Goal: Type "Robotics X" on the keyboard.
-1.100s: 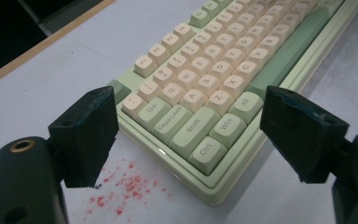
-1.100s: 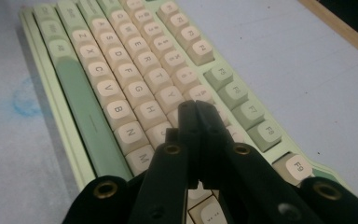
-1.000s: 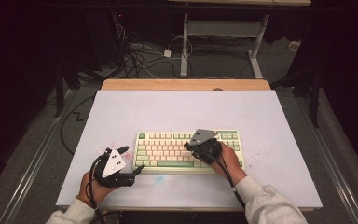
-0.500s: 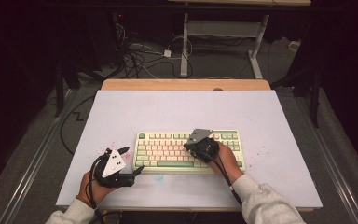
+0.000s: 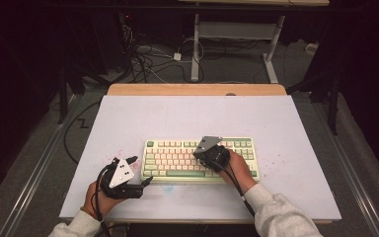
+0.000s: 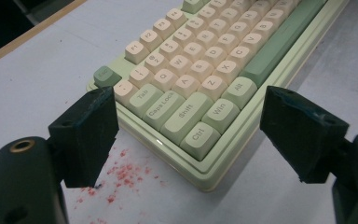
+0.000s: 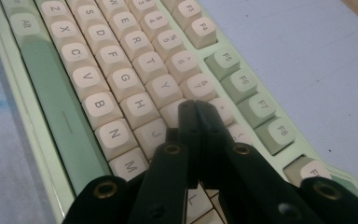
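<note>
A dark room: grey floor [image 5: 39, 148], tangled cables [image 5: 148, 59], a white-legged desk frame [image 5: 237, 34] behind.

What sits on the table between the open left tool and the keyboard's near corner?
Nothing solid: in the left gripper view, bare white table with red specks separates the left tool from the keyboard.
</note>
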